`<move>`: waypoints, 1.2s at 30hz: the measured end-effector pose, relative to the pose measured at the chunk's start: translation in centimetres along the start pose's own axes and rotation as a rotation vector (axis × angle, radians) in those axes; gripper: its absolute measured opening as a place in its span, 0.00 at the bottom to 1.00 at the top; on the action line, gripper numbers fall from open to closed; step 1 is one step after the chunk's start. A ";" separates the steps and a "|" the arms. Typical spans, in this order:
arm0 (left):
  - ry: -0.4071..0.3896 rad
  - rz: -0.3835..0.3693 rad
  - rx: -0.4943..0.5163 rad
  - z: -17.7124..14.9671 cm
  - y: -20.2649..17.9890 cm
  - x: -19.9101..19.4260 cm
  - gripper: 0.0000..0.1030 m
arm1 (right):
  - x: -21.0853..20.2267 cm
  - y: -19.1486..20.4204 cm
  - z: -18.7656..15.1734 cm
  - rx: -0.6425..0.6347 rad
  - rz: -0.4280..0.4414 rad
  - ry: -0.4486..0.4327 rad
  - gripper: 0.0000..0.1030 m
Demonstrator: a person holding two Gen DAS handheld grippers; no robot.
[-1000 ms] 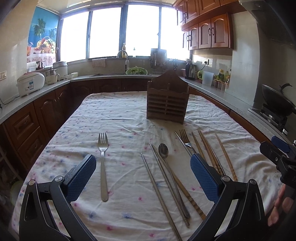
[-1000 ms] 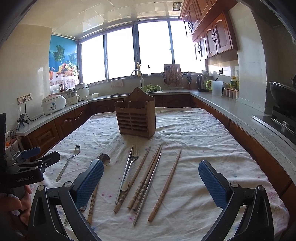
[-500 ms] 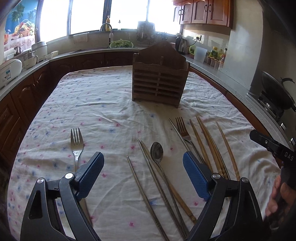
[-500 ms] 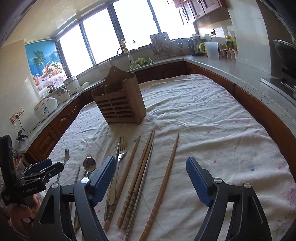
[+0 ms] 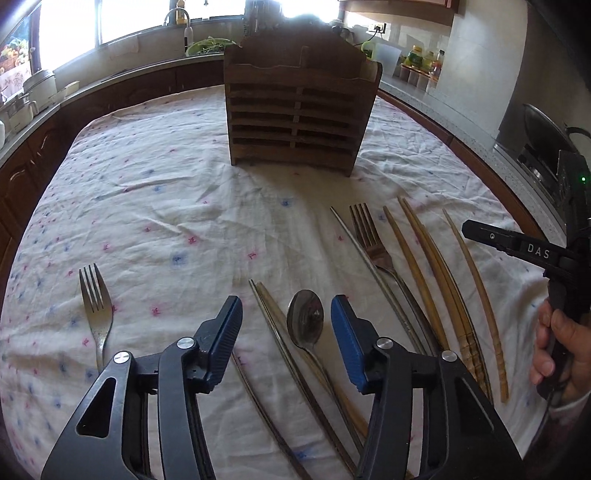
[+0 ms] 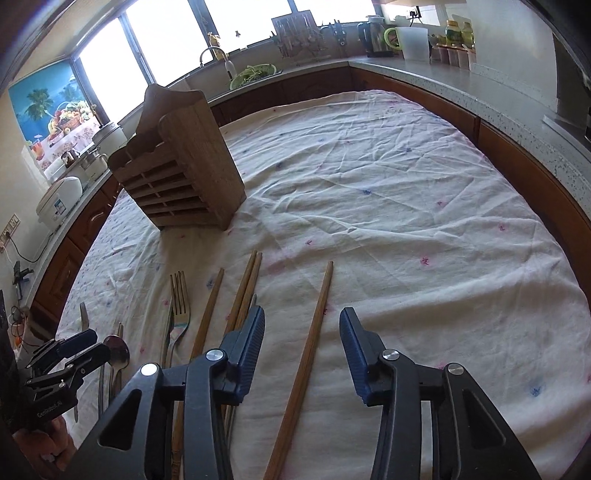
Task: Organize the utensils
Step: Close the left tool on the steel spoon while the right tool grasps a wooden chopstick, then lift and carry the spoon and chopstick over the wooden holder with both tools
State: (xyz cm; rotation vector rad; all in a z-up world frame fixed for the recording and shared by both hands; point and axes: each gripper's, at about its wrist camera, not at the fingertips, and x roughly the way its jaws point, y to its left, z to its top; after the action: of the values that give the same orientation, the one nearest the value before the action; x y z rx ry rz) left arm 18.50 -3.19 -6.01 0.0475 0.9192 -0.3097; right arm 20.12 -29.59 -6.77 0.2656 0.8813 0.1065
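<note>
Tablecloth [image 6: 388,192] creased, wooden holder [image 5: 299,110] upright, kitchen counter [image 6: 480,96] apparently granite, both hand-held grippers [image 5: 286,317] [image 6: 302,328] apart.

A wrinkled floral tablecloth [image 6: 388,206] covers the table; a rice cooker [image 6: 59,201] sits on the counter.

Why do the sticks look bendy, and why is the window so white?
Left wrist view: the fisheye lens curves the chopsticks near the edge, and the window is blown out white, leaving the holder front in shadow. Right wrist view: the counter bows the same way, the window glares, and the corners go dark.
</note>
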 end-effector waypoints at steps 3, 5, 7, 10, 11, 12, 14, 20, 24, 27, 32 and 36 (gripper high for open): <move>0.033 -0.015 0.022 0.1 -0.3 1.0 0.25 | 1.2 -0.1 0.2 -0.006 -0.014 0.032 0.33; 0.039 -0.022 0.036 0.1 -0.5 1.3 0.18 | 2.0 0.0 0.4 -0.015 -0.025 0.045 0.30; 0.037 -0.025 0.055 0.1 -0.8 1.3 0.08 | 2.3 0.4 0.5 -0.051 -0.053 0.042 0.25; 0.028 -0.037 0.066 0.2 -1.0 1.2 0.06 | 2.5 0.7 0.7 -0.083 -0.088 0.040 0.08; 0.025 -0.046 0.063 0.2 -0.9 1.1 0.05 | 2.5 0.6 0.7 -0.083 -0.081 0.039 0.08; 0.025 -0.055 0.058 0.2 -0.8 1.0 0.04 | 2.5 0.5 0.8 -0.077 -0.073 0.038 0.07; 0.021 -0.068 0.047 0.2 -0.6 0.7 0.04 | 2.3 0.4 0.8 -0.060 -0.045 0.037 0.06; -0.025 -0.091 0.021 0.3 0.4 -1.6 0.03 | -0.4 1.0 0.8 -0.034 0.027 -0.019 0.05; -0.080 -0.097 0.016 0.6 0.8 -4.0 0.03 | -2.7 1.7 1.4 -0.023 0.069 -0.066 0.05; -0.124 -0.101 0.012 1.0 1.1 -5.8 0.03 | -4.6 2.3 1.9 -0.032 0.087 -0.106 0.05; -0.198 -0.104 0.000 1.6 1.8 -8.6 0.03 | -7.6 3.2 2.8 -0.026 0.137 -0.173 0.05; -0.253 -0.100 -0.013 2.3 2.5 -10.6 0.03 | -9.6 4.0 3.7 -0.029 0.172 -0.233 0.05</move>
State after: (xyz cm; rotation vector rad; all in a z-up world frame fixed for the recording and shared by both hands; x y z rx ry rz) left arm 14.96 1.36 3.53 -0.0492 0.6732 -0.3925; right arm 17.01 -28.32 3.76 0.3193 0.6247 0.2429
